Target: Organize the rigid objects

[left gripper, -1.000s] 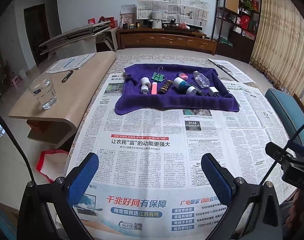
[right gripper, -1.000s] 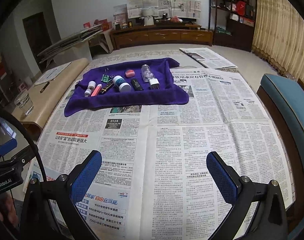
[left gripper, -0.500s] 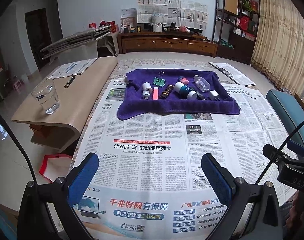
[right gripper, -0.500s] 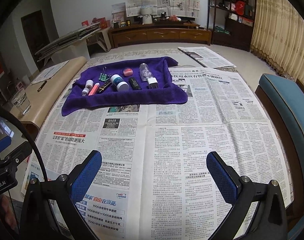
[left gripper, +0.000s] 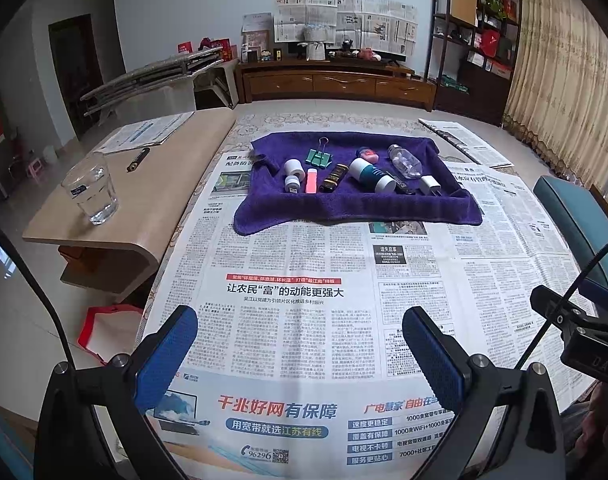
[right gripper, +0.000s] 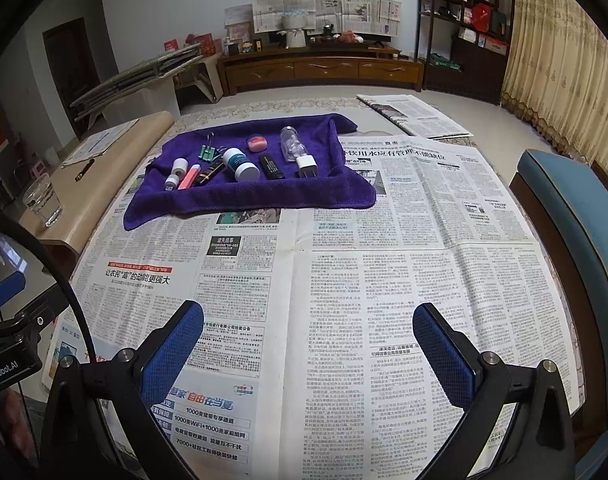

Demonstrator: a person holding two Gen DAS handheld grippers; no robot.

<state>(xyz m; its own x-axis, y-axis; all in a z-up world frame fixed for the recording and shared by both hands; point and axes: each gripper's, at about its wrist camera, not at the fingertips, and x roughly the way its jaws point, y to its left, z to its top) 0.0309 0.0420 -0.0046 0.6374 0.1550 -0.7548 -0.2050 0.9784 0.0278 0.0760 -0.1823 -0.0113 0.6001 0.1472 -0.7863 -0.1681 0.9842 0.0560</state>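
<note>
A purple towel (left gripper: 343, 208) (right gripper: 240, 200) lies at the far side of the newspaper-covered table. On it rest a green binder clip (left gripper: 319, 157), two white rolls (left gripper: 294, 168), a pink stick (left gripper: 311, 181), a dark tube (left gripper: 334, 177), a teal-and-white jar (left gripper: 369, 174) (right gripper: 241, 164), a pink case (left gripper: 367, 154), a clear bottle (left gripper: 403, 161) (right gripper: 292, 143), a black bar (right gripper: 271, 166) and a white charger plug (left gripper: 429, 185) (right gripper: 305, 165). My left gripper (left gripper: 300, 350) and right gripper (right gripper: 307, 346) are both open and empty, over the newspaper well short of the towel.
A wooden side bench (left gripper: 152, 200) at the left holds a glass of water (left gripper: 90, 188), a pen (left gripper: 138, 159) and papers. A teal chair (right gripper: 575, 248) stands at the right. A folded newspaper (right gripper: 415, 116) lies beyond the towel. A red bag (left gripper: 104, 328) sits on the floor.
Both grippers have drawn back slightly from the towel, which now sits a little lower and smaller in view. Both stay open and empty.
</note>
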